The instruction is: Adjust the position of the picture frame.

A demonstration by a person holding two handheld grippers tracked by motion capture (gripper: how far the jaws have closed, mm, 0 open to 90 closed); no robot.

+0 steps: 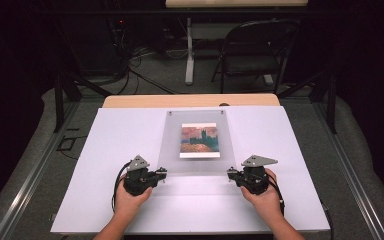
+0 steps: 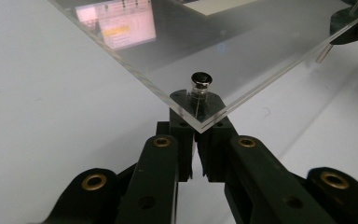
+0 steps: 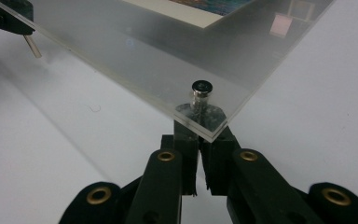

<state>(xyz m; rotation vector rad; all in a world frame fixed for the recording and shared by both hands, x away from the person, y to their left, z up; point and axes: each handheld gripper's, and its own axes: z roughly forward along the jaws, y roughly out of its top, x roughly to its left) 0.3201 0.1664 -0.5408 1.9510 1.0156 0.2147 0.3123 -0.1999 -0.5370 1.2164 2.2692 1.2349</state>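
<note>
Both grippers, left gripper (image 1: 163, 174) and right gripper (image 1: 231, 174), pinch corner standoffs beneath the acrylic panel (image 1: 192, 165).

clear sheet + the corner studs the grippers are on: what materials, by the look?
Clear sheet: likely acrylic, possibly glass. It is transparent and glossy, with a polished, faintly layered edge and reflections on its face.
Corner stud: looks like metal, with a dark, shiny round cap on a bright silvery shank that passes through the sheet. The matching stud looks the same.
</note>
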